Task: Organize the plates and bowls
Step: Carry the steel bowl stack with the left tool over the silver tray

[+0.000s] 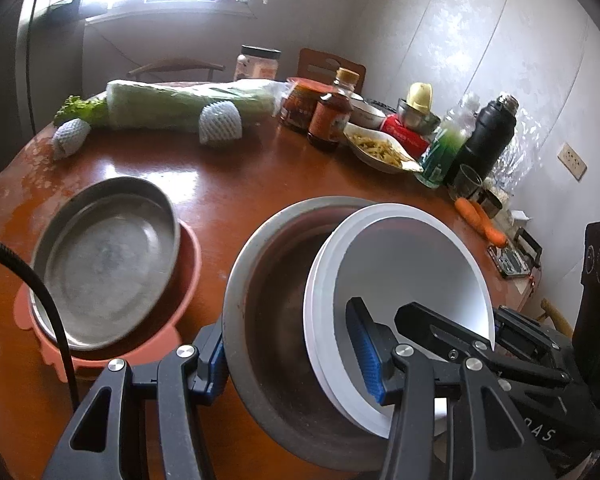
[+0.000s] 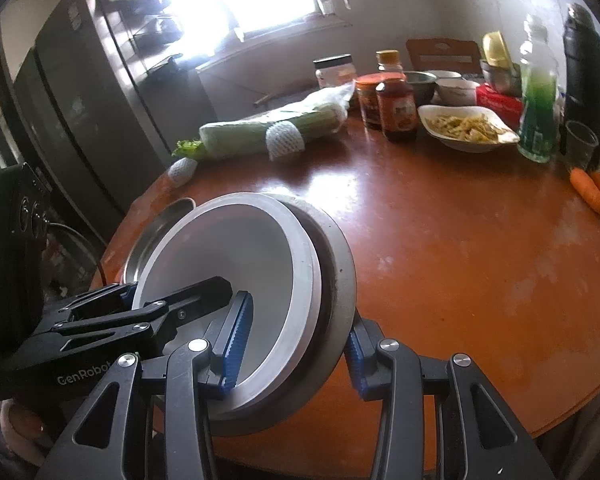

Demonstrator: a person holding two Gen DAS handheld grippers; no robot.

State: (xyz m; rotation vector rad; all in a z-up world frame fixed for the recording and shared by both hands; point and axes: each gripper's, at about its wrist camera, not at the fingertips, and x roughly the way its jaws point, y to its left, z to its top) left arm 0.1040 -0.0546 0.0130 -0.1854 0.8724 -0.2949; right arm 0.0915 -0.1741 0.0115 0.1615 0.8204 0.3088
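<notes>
A steel bowl [image 1: 268, 300] holds nested white bowls [image 1: 400, 264], the stack tilted above the brown round table [image 1: 220, 192]. My left gripper [image 1: 294, 360] is shut on the stack's near rim, one blue pad outside the steel wall, one inside the white bowl. My right gripper [image 2: 296, 344] is shut on the opposite rim of the same stack [image 2: 228, 256], steel wall [image 2: 336, 264] between its pads. A steel plate [image 1: 104, 260] rests on an orange plate [image 1: 188, 272] at the left; its rim shows behind the stack [image 2: 168, 216].
At the table's far side lie wrapped cabbage [image 1: 188, 104], sauce jars [image 1: 328, 120], a dish of food [image 1: 380, 148], a green bottle [image 1: 448, 148], a black flask [image 1: 488, 136] and carrots [image 1: 480, 216]. A fridge [image 2: 80, 100] stands left.
</notes>
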